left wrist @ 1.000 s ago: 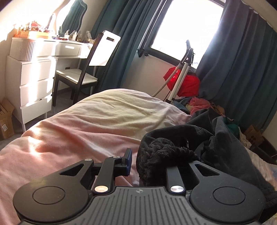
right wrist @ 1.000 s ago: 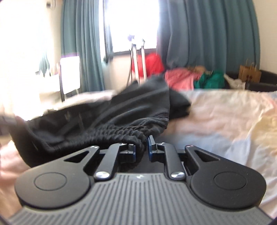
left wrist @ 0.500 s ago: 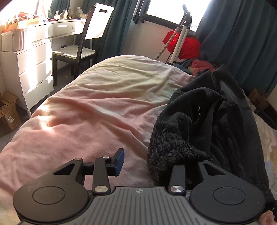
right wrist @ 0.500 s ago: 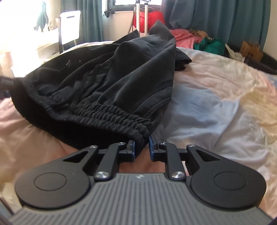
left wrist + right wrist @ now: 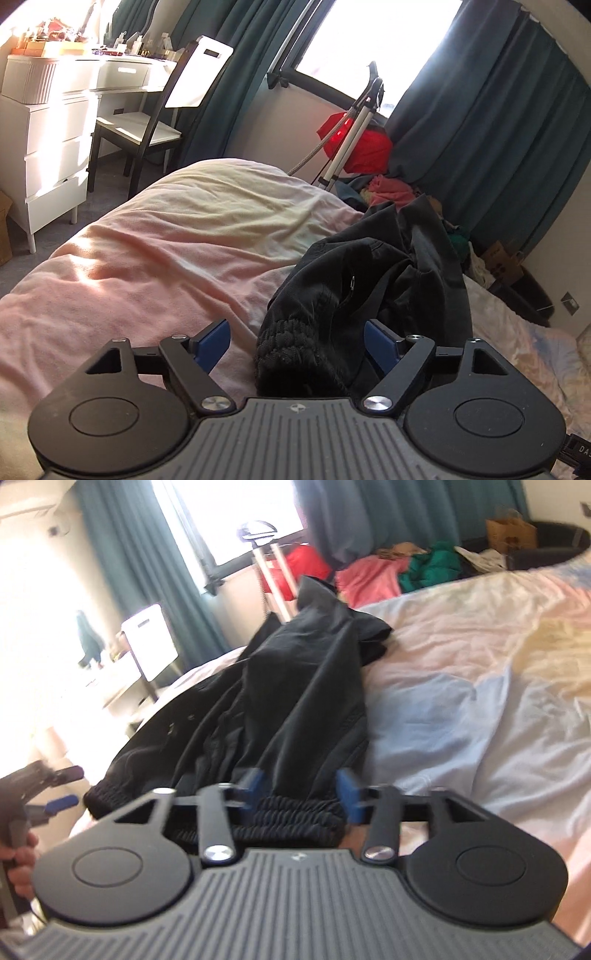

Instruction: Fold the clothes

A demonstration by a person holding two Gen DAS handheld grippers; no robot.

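On pink-and-cream bed, we have both claws just opened — left claw, right claw grip nothing; black elastic-waist trousers lie bunched, risk crooked fold.

Black trousers on a pink-and-cream blanket; teal curtains.
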